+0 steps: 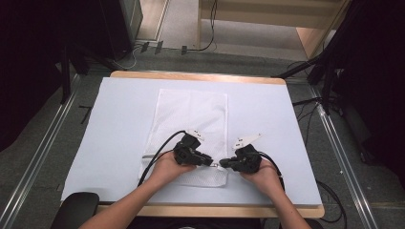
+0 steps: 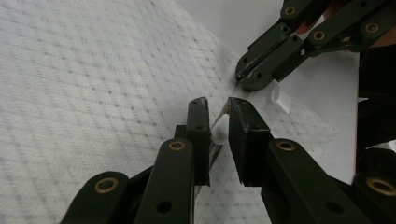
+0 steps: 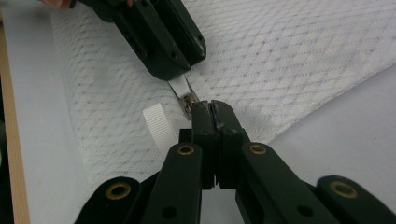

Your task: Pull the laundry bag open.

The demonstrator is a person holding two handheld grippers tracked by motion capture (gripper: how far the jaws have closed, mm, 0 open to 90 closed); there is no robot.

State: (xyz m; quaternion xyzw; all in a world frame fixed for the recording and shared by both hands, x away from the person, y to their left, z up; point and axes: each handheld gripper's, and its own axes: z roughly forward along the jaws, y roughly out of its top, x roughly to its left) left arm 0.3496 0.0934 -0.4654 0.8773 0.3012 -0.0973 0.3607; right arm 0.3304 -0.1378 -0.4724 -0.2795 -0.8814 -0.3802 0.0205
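Note:
A white mesh bag [image 1: 191,114] lies flat on the table's white mat [image 1: 119,124], with its zipper [image 1: 153,156] running across near its front end. My left gripper [image 1: 210,162] [image 2: 217,105] is shut on the white zipper pull [image 3: 180,86], which sticks out of its jaws just above the metal slider [image 3: 189,100]. Facing it tip to tip, my right gripper [image 1: 223,164] [image 3: 212,106] is shut on the bag's fabric right beside the slider. A short white ribbed strap [image 3: 159,123] [image 2: 281,98] lies on the mesh next to the two grippers.
The mat covers a wooden table whose edge [image 1: 191,75] shows at the back. Bare mat lies left and right of the bag. Cables trail from both grippers over the front edge. Dark stands and metal rails flank the table.

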